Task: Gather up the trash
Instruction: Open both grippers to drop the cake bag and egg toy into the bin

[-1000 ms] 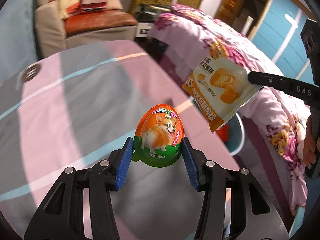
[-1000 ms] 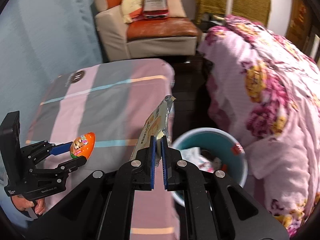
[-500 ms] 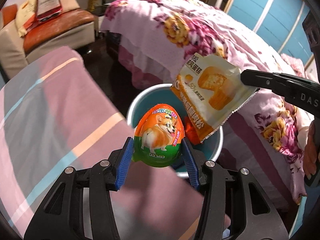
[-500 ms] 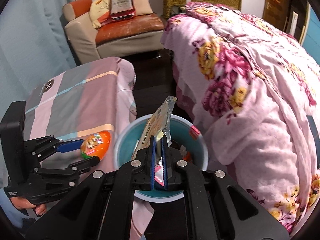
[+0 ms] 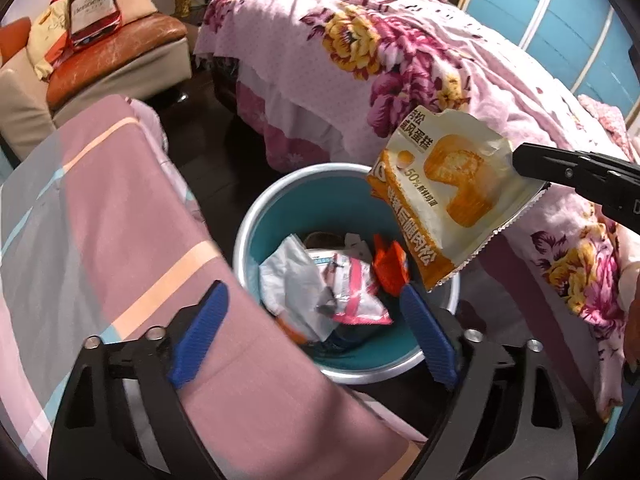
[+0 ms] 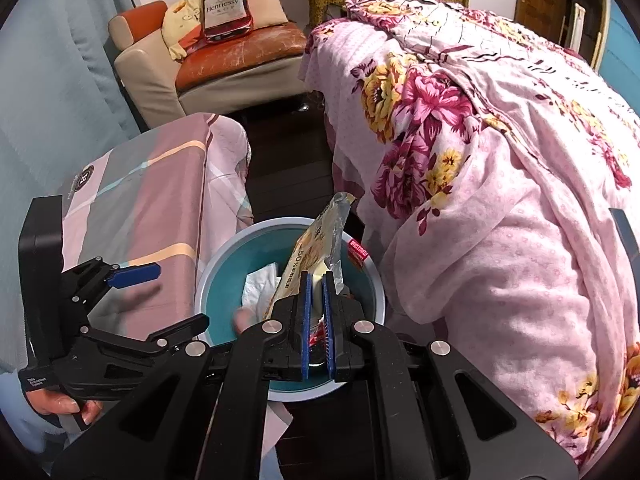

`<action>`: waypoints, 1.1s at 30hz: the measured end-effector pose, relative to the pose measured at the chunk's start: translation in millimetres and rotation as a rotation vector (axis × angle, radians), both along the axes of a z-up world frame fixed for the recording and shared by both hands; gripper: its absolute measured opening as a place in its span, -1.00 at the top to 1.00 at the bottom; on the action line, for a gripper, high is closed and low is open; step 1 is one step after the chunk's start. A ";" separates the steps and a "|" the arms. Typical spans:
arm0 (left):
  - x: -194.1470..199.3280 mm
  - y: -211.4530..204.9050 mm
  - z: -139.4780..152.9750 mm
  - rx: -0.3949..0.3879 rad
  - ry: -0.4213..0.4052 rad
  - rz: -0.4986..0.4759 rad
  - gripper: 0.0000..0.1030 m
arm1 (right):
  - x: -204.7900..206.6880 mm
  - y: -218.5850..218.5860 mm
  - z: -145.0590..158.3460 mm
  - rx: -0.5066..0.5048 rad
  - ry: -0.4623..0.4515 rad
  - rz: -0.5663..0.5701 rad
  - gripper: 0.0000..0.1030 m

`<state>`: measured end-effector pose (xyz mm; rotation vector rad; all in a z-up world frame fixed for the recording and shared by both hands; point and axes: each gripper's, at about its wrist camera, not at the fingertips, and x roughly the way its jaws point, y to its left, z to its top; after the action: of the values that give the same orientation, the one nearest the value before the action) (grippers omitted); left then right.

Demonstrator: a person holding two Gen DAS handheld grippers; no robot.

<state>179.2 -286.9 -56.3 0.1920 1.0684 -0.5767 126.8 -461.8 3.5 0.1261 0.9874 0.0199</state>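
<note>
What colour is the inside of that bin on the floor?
Teal inside, with a pale grey rim; the bin shows best in the left wrist view.

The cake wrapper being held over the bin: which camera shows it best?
The left wrist view: the cake wrapper faces it flat, print readable, above the bin. The right wrist view shows it edge-on, pinched in the right gripper.

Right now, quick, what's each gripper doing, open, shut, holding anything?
Left gripper: open, jaws just opened, nothing between them, above the bin.
Right gripper: shut on the cake wrapper.
</note>
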 end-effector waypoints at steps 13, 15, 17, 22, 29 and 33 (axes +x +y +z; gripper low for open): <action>4.7 38.8 3.0 0.003 0.006 0.105 -0.79 | 18.9 20.6 -26.7 0.021 0.062 0.039 0.88; 5.0 40.7 5.2 -0.001 0.000 0.108 -0.79 | 20.4 23.4 -28.5 0.020 0.064 0.044 0.88; 5.4 42.1 6.8 -0.005 0.000 0.109 -0.79 | 22.9 26.6 -30.2 0.021 0.069 0.048 0.88; 5.7 44.7 7.6 -0.003 -0.002 0.114 -0.79 | 27.5 30.0 -34.7 0.030 0.092 0.056 0.85; 4.3 48.2 9.1 -0.005 0.002 0.122 -0.79 | 28.3 29.0 -39.4 0.032 0.113 0.048 0.52; 3.0 49.8 10.6 -0.005 -0.002 0.128 -0.79 | 23.9 29.6 -35.2 0.021 0.094 0.045 -0.05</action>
<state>182.2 -237.1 -45.7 0.1182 1.0690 -0.4638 150.8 -432.2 -31.6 0.1250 1.0838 0.0665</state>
